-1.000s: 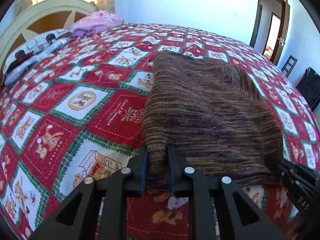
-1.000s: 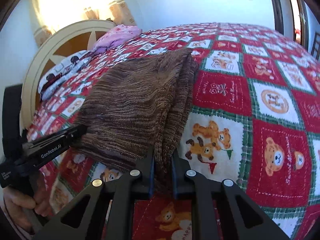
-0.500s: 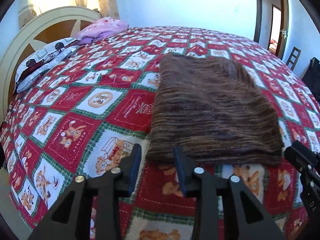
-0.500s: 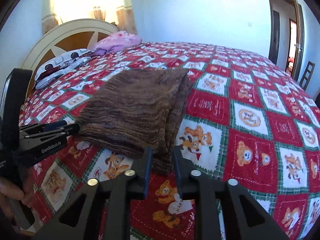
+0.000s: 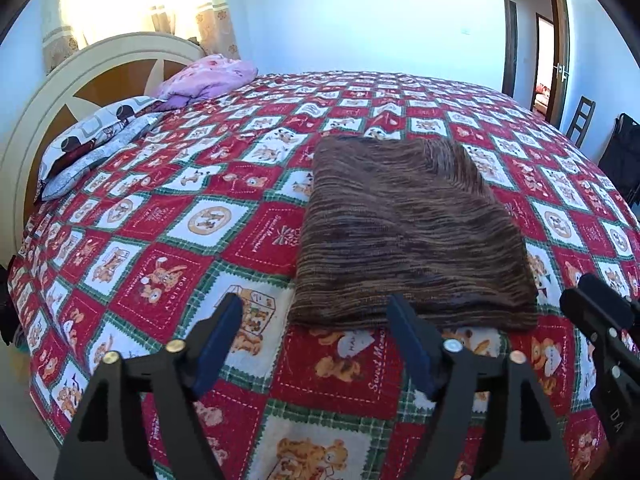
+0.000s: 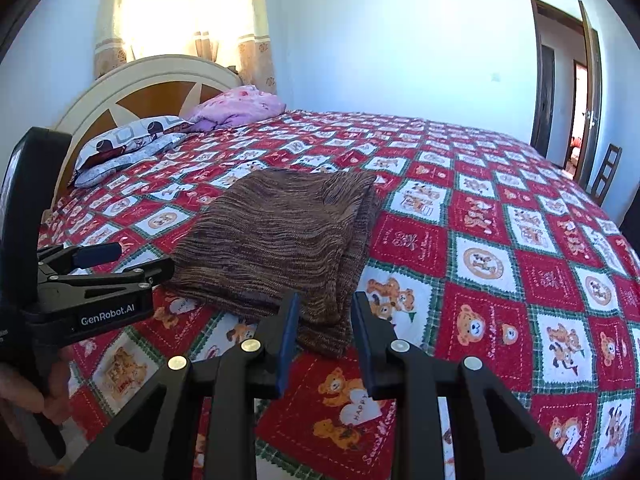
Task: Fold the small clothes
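**Both grippers off the folded brown knit**

Your left gripper [image 5: 314,312] stands wide apart, its jaws having just been opening, with nothing between them; the near left corner of the folded brown knit [image 5: 404,236] lies just beyond the tips, clear of both pads. Your right gripper [image 6: 324,312] shows a narrow gap, and nothing is pinched there either: the knit's near right corner [image 6: 280,248] sits just past the fingertips, and you cannot tell from this angle whether the cloth brushes them.

The knit lies flat as a folded stack on the red patchwork bedspread [image 5: 168,280], near the edge closest to you. How many layers it holds is hard to read; only the stepped right-hand side in the right wrist view hints at several.

In the left wrist view your right gripper is cut off at the frame's right edge, so its jaws are hidden there. In the right wrist view a hand [image 6: 24,392] on the left gripper's handle shows only partly, blurred at the lower left corner. The pillows [image 6: 132,144] by the headboard [image 6: 120,92] are small and distorted.
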The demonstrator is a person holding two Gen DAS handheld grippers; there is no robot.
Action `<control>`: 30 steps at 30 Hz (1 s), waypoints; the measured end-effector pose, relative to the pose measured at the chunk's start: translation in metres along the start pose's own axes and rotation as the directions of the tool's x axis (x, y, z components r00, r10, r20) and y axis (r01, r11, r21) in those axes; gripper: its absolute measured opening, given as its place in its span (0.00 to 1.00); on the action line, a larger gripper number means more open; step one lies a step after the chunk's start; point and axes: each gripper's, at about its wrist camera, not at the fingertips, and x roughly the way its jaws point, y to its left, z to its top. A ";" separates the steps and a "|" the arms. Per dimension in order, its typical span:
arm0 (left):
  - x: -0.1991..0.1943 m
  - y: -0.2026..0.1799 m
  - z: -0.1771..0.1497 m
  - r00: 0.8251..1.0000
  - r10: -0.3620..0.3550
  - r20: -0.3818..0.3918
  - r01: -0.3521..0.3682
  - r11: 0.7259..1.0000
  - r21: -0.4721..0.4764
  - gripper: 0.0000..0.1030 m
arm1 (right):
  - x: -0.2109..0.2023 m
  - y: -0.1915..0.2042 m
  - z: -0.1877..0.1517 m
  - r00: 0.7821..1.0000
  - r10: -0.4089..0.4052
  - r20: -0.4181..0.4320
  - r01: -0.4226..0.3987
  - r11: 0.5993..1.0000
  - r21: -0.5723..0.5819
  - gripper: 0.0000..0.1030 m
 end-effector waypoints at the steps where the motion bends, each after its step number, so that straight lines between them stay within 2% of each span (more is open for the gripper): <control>1: -0.002 0.000 0.000 1.000 0.004 0.003 -0.004 1.000 0.000 0.86 | 0.000 -0.001 0.002 1.000 -0.001 -0.015 0.001 1.000 0.013 0.28; 2: -0.004 0.000 0.000 1.000 0.014 0.005 -0.014 1.000 -0.001 0.90 | 0.000 -0.001 0.003 1.000 -0.001 -0.027 0.002 1.000 0.026 0.30; 3: -0.005 0.000 0.000 1.000 0.021 0.005 -0.020 1.000 -0.003 0.95 | -0.001 -0.003 0.004 0.999 0.000 -0.038 0.001 0.999 0.039 0.40; 4: -0.007 0.001 0.000 1.000 0.030 0.006 -0.030 1.000 -0.007 0.96 | -0.001 -0.004 0.005 0.999 0.000 -0.049 0.002 0.999 0.054 0.57; 6: -0.009 0.001 -0.001 0.999 0.033 0.001 -0.033 0.999 -0.013 0.96 | -0.006 -0.008 0.006 0.999 -0.017 -0.050 0.021 0.996 0.083 0.68; 10: -0.011 0.000 -0.006 0.999 0.022 -0.047 -0.024 0.999 -0.040 0.96 | -0.021 -0.007 0.007 0.996 -0.089 -0.019 0.090 0.994 0.064 0.68; 14: -0.028 0.001 -0.009 0.999 -0.026 -0.023 0.024 0.996 -0.081 0.96 | -0.041 -0.004 0.009 0.987 -0.152 0.044 0.150 0.988 0.042 0.68; 16: -0.035 0.003 -0.009 0.999 -0.048 -0.019 0.046 0.994 -0.099 1.00 | -0.052 -0.001 0.010 0.979 -0.184 0.087 0.183 0.983 0.022 0.69; 18: -0.045 0.004 -0.010 0.997 -0.083 0.006 0.083 0.990 -0.116 1.00 | -0.066 0.005 0.011 0.960 -0.238 0.147 0.241 0.971 -0.005 0.74; 20: -0.056 0.004 -0.015 0.991 -0.121 0.052 0.127 0.982 -0.140 1.00 | -0.078 0.013 0.012 0.929 -0.305 0.211 0.318 0.948 -0.027 0.80; 22: -0.063 0.002 -0.018 0.985 -0.150 0.083 0.161 0.975 -0.153 1.00 | -0.087 0.020 0.012 0.907 -0.337 0.254 0.357 0.933 -0.039 0.82; 23: -0.066 0.001 -0.019 0.984 -0.156 0.088 0.168 0.973 -0.156 1.00 | -0.093 0.022 0.012 0.903 -0.334 0.272 0.359 0.932 -0.045 0.82; 26: -0.073 -0.001 -0.021 0.984 -0.154 0.088 0.167 0.974 -0.155 1.00 | -0.106 0.027 0.013 0.911 -0.302 0.282 0.328 0.944 -0.047 0.82; 30: -0.095 -0.001 -0.020 0.988 -0.072 0.133 0.089 0.988 -0.129 1.00 | -0.121 0.026 0.011 0.926 -0.260 0.276 0.276 0.961 -0.020 0.83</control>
